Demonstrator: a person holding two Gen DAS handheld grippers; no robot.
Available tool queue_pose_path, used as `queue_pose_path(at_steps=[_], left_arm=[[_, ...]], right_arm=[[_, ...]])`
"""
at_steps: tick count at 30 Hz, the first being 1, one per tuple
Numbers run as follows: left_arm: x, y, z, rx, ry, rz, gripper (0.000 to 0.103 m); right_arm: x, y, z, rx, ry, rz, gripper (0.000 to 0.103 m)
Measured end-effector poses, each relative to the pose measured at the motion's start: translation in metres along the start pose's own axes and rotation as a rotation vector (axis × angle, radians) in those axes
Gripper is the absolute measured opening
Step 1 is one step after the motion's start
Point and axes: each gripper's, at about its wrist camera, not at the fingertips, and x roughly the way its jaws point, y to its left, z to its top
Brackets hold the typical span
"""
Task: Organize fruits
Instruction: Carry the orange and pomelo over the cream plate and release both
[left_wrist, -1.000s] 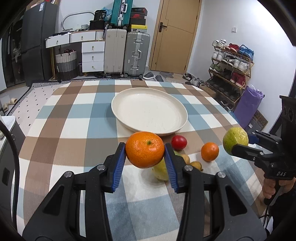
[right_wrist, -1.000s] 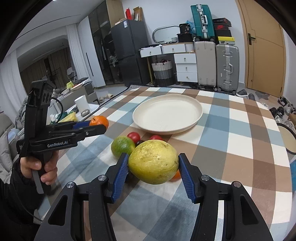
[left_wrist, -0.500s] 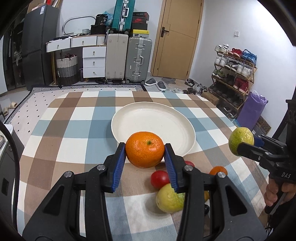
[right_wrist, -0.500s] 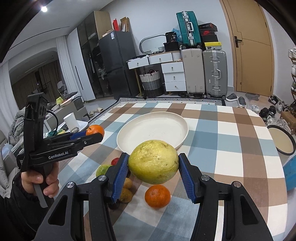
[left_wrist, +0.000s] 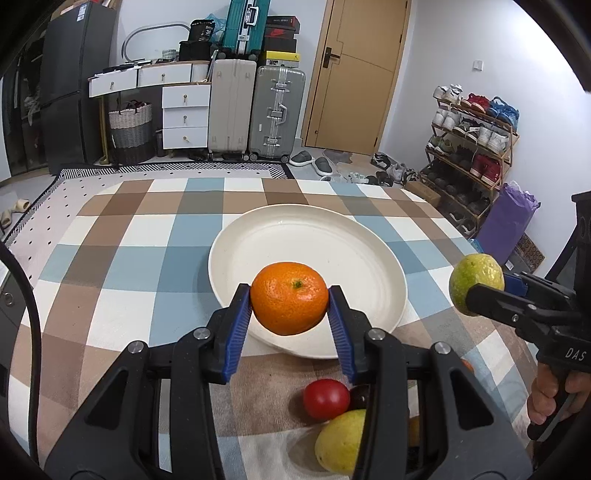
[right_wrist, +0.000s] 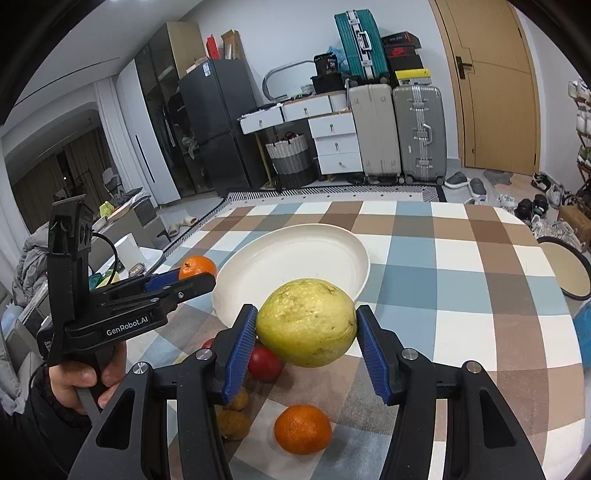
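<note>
Fruit is held in both tongs.

Left wrist view: the left tongs (left_wrist: 290, 308) squeeze an orange (left_wrist: 289, 297) between blue pads, up in the air just over the near rim of the white plate (left_wrist: 369, 254). At 3 o'clock the right tongs (left_wrist: 480, 291) carry a yellow-green fruit (left_wrist: 476, 282). At 5 o'clock, a red fruit (left_wrist: 326, 398) and a yellow fruit (left_wrist: 341, 441) sit on the checked counter (left_wrist: 129, 258).

Right wrist view: the right tongs pinch the big yellow-green fruit, off the counter, in front of the plate's near edge. The left tongs are at 9 o'clock. A small orange (right_wrist: 303, 428) lies at 6 o'clock.

To do this well, I think each fruit should go low over the plate's middle, one at a time, apart from each other, before the tongs let go slowly. Round fruit may roll.
</note>
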Motion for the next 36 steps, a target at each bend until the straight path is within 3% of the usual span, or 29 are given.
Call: queue_pose_path(at_steps=[11, 36], left_arm=[[0.022, 0.007, -0.003, -0.009, 0.034, 0.02, 0.039], [0.035, 0.004, -0.009, 0.03, 0.078, 0.037, 0.039]], right_arm=[[0.038, 0.004, 0.01, 0.01, 0.072, 0.001, 0.055], [0.076, 0.015, 0.011, -0.053, 0.109, -0.026, 0.056]])
